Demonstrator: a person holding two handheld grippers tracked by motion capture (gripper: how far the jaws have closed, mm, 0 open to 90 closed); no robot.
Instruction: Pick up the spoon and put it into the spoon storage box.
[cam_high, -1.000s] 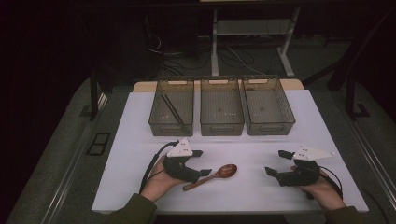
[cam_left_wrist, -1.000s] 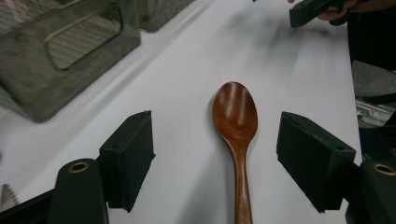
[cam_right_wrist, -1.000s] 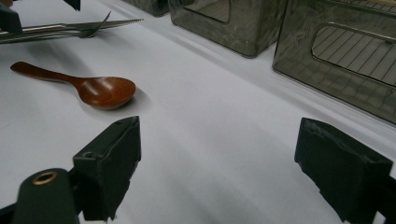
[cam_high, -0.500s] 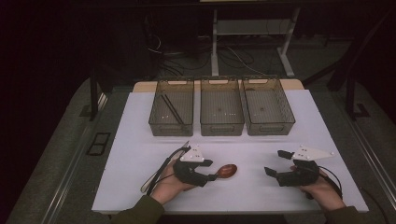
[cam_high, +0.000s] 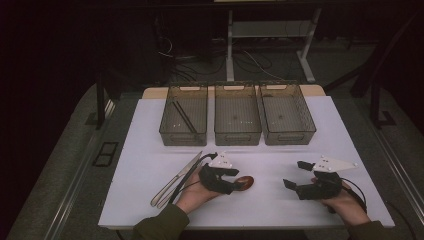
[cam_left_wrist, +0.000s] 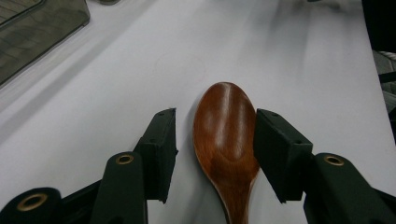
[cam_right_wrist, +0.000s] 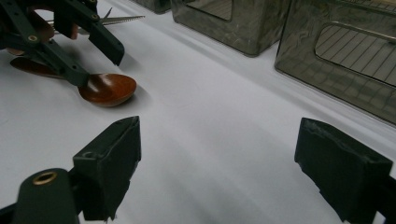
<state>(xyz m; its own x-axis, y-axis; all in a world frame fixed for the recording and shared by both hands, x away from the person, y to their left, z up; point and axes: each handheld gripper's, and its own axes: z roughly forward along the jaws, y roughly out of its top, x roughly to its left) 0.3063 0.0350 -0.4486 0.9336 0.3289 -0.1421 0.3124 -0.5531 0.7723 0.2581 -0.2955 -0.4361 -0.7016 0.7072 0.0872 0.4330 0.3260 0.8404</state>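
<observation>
while the wooden spoon (cam_left_wrist: 227, 140) lies flat on the white counter (cam_high: 150, 165), its bowl sits between the jaws of the left tool (cam_left_wrist: 215, 144), which have just been closing around it. one pad (cam_left_wrist: 280, 154) looks to be touching the bowl's edge, the other pad (cam_left_wrist: 161, 149) is apart from it with a gap, so not clenched on it yet. risk: the bowl is rounded and glossy, so pads squeezing its curved sides could pinch it out forward or let it tip once lifted, handle end dropping. uneven contact could also shove the spoon sideways across the counter before the far pad arrives. grabbing the bowl rather than the handle means it may swing in the grip. metal tongs (cam_high: 177, 179) lie just left of that hand, cable close by, could get nudged. right tool (cam_high: 306, 176) rests released, well apart, nothing between its jaws. three bins (cam_high: 237, 137) stand further back, left one with a dark stick, no problem yet.
</observation>
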